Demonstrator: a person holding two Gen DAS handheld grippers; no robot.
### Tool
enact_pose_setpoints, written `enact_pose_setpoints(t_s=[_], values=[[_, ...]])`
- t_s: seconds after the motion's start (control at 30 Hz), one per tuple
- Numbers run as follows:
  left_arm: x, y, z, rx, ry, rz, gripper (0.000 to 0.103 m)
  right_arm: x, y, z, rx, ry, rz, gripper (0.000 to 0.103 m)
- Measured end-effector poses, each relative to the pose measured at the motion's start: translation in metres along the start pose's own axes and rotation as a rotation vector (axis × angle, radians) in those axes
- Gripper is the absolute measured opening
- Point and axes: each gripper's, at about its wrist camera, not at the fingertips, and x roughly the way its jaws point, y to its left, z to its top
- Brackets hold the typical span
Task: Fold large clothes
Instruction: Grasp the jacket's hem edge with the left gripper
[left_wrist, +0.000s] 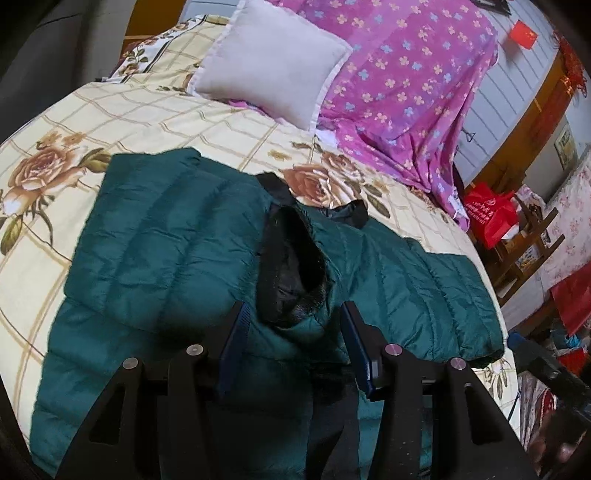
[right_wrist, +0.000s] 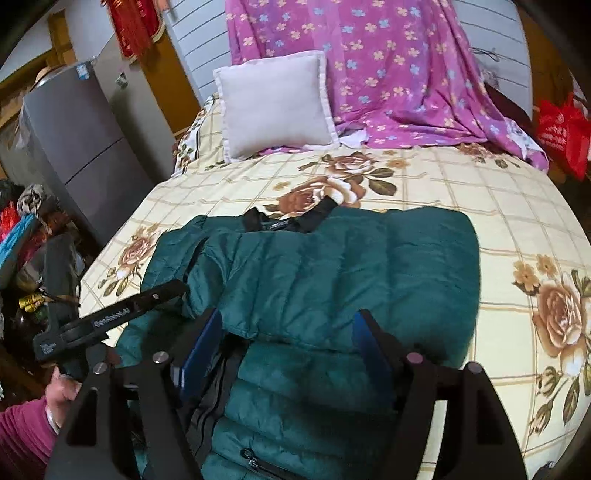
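A dark green quilted puffer jacket (left_wrist: 177, 251) lies on the floral bedspread (left_wrist: 110, 110), partly folded, with a black-lined sleeve cuff (left_wrist: 291, 266) lying on top. My left gripper (left_wrist: 293, 317) is open just above the jacket, its jaws either side of the cuff. In the right wrist view the jacket (right_wrist: 332, 266) lies with its black collar (right_wrist: 288, 221) toward the pillow. My right gripper (right_wrist: 288, 332) is open over the jacket's lower part, holding nothing. The left gripper (right_wrist: 110, 317) shows there at the jacket's left edge.
A white pillow (left_wrist: 273, 62) and a purple flowered sheet (left_wrist: 406, 74) lie at the bed's head. A grey fridge (right_wrist: 74, 147) and clutter stand left of the bed. A red bag (left_wrist: 491, 214) and wooden shelves stand at the bed's other side.
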Motion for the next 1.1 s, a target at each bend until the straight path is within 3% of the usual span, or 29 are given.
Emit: enact_pose_setpoints(t_s=[0.27, 0.43, 0.5, 0.53, 0.6, 0.77, 0.97, 1.1], values=[[0.021, -0.008, -0.003, -0.001, 0.02, 0.063, 0.031, -0.006, -0.02, -0.006, 0.037, -0.012, -0.011, 0.077], [0.026, -0.009, -0.003, 0.002, 0.022, 0.065, 0.03, -0.008, -0.034, -0.011, 0.079, -0.014, -0.025, 0.077], [0.024, -0.011, -0.003, 0.033, -0.003, 0.055, 0.01, -0.008, -0.039, -0.011, 0.089, -0.018, -0.038, 0.077], [0.023, -0.013, -0.003, 0.051, -0.011, 0.051, 0.006, -0.009, -0.04, -0.011, 0.093, -0.02, -0.042, 0.077], [0.018, -0.016, 0.0, 0.078, -0.023, 0.038, 0.0, -0.009, -0.045, -0.011, 0.111, -0.028, -0.051, 0.077], [-0.017, -0.006, 0.022, 0.082, -0.117, 0.018, 0.0, -0.004, -0.053, -0.007, 0.163, -0.042, -0.048, 0.077], [-0.045, 0.029, 0.045, 0.122, -0.205, 0.142, 0.0, 0.024, -0.05, 0.008, 0.209, -0.052, -0.033, 0.077], [-0.037, 0.06, 0.043, 0.101, -0.169, 0.194, 0.0, 0.064, -0.038, 0.019, 0.171, 0.004, -0.04, 0.077]])
